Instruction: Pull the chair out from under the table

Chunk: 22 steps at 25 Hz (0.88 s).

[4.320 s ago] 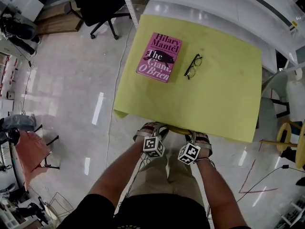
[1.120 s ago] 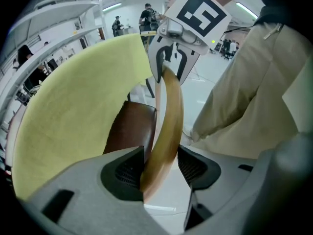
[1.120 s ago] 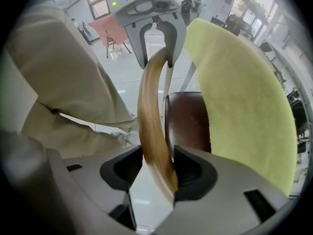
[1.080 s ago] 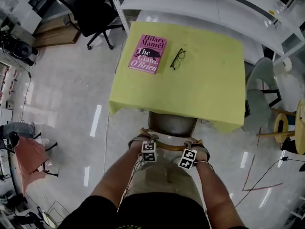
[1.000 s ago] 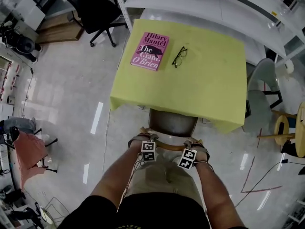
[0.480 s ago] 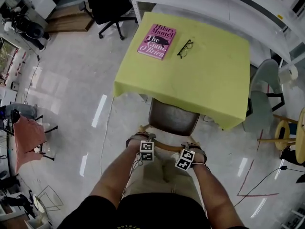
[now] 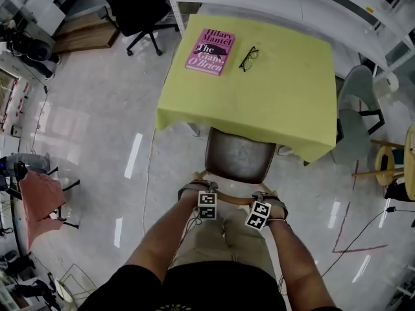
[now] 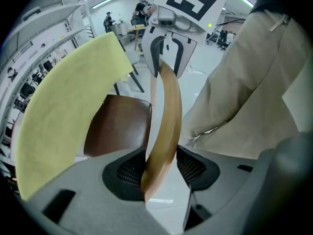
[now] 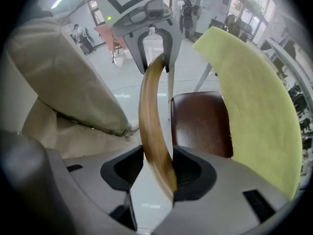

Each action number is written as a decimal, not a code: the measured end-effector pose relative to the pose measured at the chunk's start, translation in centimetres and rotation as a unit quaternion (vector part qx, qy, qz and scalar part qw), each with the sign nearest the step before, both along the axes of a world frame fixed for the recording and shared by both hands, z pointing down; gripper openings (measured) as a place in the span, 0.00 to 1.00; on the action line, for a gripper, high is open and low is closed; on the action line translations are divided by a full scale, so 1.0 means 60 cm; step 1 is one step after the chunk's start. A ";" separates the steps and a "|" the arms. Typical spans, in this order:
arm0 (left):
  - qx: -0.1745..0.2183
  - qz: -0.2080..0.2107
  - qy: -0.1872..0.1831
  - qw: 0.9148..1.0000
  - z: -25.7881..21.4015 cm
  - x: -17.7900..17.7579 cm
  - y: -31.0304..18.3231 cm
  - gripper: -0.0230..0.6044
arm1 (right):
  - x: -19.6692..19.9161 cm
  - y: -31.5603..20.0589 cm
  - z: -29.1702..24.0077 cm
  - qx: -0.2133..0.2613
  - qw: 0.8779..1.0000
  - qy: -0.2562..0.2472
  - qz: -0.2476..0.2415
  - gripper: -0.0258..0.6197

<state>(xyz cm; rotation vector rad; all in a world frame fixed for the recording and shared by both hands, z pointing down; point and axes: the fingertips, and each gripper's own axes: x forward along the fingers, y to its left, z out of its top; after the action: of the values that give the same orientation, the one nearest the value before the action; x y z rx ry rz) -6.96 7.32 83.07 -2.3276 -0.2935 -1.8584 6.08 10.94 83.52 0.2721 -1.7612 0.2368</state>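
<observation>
Left gripper [image 7: 205,194] closing on back rail [image 7: 235,200] of chair [image 7: 228,173] — right gripper [image 7: 264,201] clamped on same rail; seat [image 7: 240,154] at table [image 7: 272,102] edge.

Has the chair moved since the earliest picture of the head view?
Yes. The chair has slid out from under the yellow table toward the person: its brown seat, earlier hidden, now shows past the table's near edge.

The chair [image 7: 238,161] has bare floor [image 7: 97,128] at its 9 o'clock. The yellow worktop [image 7: 279,89] overhangs its seat at 12 o'clock. The person's legs [image 7: 227,238] stand close behind its backrest at 6 o'clock, and a grey chair [image 7: 353,109] crowds the 3 o'clock side.
</observation>
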 end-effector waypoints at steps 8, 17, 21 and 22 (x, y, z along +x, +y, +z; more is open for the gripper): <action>-0.028 0.033 0.004 0.999 -0.005 -0.019 0.069 0.33 | -0.017 0.072 -0.003 -0.008 1.000 0.011 0.027 0.32; -0.032 0.056 0.010 0.998 -0.003 -0.042 0.115 0.33 | -0.049 0.134 -0.001 -0.015 0.999 0.004 0.051 0.31; -0.042 0.062 0.001 0.997 -0.001 -0.048 0.140 0.33 | -0.052 0.157 0.000 -0.018 0.999 0.003 0.051 0.31; -0.044 0.062 -0.002 0.997 -0.001 -0.050 0.146 0.33 | -0.053 0.162 -0.001 -0.020 0.999 0.002 0.050 0.31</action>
<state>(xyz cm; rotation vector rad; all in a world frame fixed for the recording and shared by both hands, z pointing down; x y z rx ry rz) -9.96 16.07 83.00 -2.3037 -0.5175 -1.8279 2.93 20.69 83.48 0.3332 -1.7397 0.3428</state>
